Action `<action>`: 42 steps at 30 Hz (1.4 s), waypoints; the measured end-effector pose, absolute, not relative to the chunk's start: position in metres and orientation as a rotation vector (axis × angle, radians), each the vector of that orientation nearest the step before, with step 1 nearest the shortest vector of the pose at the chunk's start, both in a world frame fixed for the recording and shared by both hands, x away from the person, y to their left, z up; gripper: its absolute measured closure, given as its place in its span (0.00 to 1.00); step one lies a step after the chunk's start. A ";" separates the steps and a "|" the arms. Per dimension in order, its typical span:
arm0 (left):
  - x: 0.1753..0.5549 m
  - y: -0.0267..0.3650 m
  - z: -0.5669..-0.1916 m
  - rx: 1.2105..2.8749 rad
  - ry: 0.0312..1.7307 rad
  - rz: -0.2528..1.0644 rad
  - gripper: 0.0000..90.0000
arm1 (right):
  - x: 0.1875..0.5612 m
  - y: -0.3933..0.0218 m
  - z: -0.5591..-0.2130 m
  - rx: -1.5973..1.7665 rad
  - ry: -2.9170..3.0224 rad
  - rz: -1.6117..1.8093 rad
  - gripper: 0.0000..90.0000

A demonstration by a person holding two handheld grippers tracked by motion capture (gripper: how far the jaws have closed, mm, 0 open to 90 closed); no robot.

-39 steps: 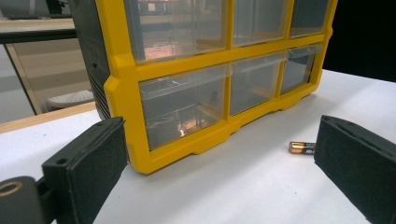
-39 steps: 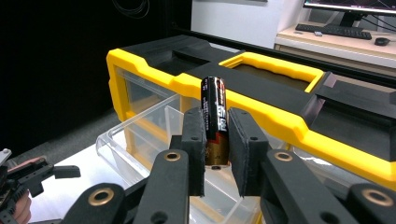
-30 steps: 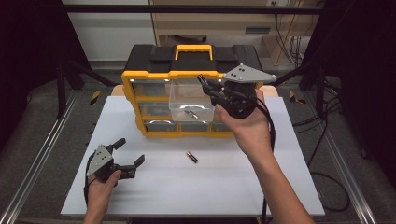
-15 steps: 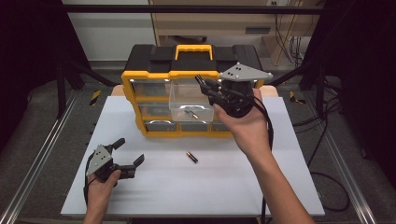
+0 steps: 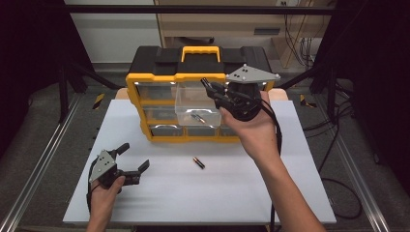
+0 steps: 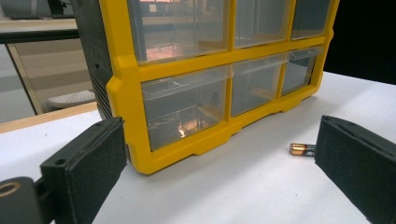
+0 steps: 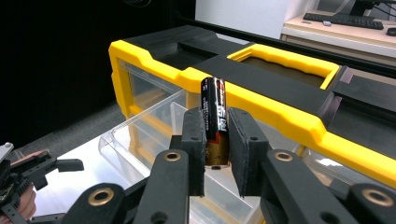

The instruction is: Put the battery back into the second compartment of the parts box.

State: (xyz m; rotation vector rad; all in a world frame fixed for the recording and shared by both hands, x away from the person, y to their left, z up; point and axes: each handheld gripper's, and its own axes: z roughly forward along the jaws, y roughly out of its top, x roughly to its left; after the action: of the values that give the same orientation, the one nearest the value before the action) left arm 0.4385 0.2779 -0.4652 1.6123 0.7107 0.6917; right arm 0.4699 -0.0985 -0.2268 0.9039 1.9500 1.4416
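A yellow and black organizer (image 5: 193,92) with clear drawers stands at the far middle of the white table (image 5: 232,193), its back near the table's far edge. One clear drawer (image 5: 196,104) is pulled out toward the near side and holds a battery (image 5: 197,117) on its floor. The right gripper (image 5: 209,87) hangs above that drawer's right part, its jaws pressed on a black and copper battery (image 7: 215,121). The right gripper view shows this held battery standing upright between the pads, with the drawer's open mouth (image 7: 154,135) just below and the organizer's yellow handle (image 7: 285,63) beyond; from the high view the battery is hard to make out.

The left gripper (image 5: 133,157) rests low near the table's near-left corner, jaws spread wide with nothing between them. A loose battery (image 5: 198,163) lies on the table in front of the organizer, well apart from both grippers, with bare table all around it. In the left gripper view that battery (image 6: 301,149) lies beside the right jaw pad, and the organizer's lower drawers (image 6: 187,107) face the camera.
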 end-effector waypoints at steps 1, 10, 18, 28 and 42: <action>0.438 0.278 -0.465 1.612 0.710 0.691 0.02 | 0.470 -0.098 -0.227 0.907 1.951 1.442 0.85; 0.439 0.278 -0.465 1.611 0.710 0.691 0.02 | 0.471 -0.096 -0.227 0.906 1.965 1.434 0.85; 0.439 0.277 -0.465 1.614 0.707 0.690 0.02 | 0.473 -0.094 -0.228 0.910 1.976 1.426 0.85; 0.439 0.277 -0.465 1.612 0.709 0.691 0.02 | 0.475 -0.093 -0.230 0.922 1.996 1.411 0.85; 0.439 0.277 -0.465 1.613 0.709 0.691 0.02 | 0.477 -0.092 -0.231 0.937 2.020 1.396 0.85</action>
State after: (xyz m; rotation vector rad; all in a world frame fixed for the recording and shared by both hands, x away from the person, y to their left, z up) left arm 0.4385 0.2774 -0.4651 1.6125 0.7091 0.6911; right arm 0.4768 -0.0916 -0.2308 0.9365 2.0197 1.3955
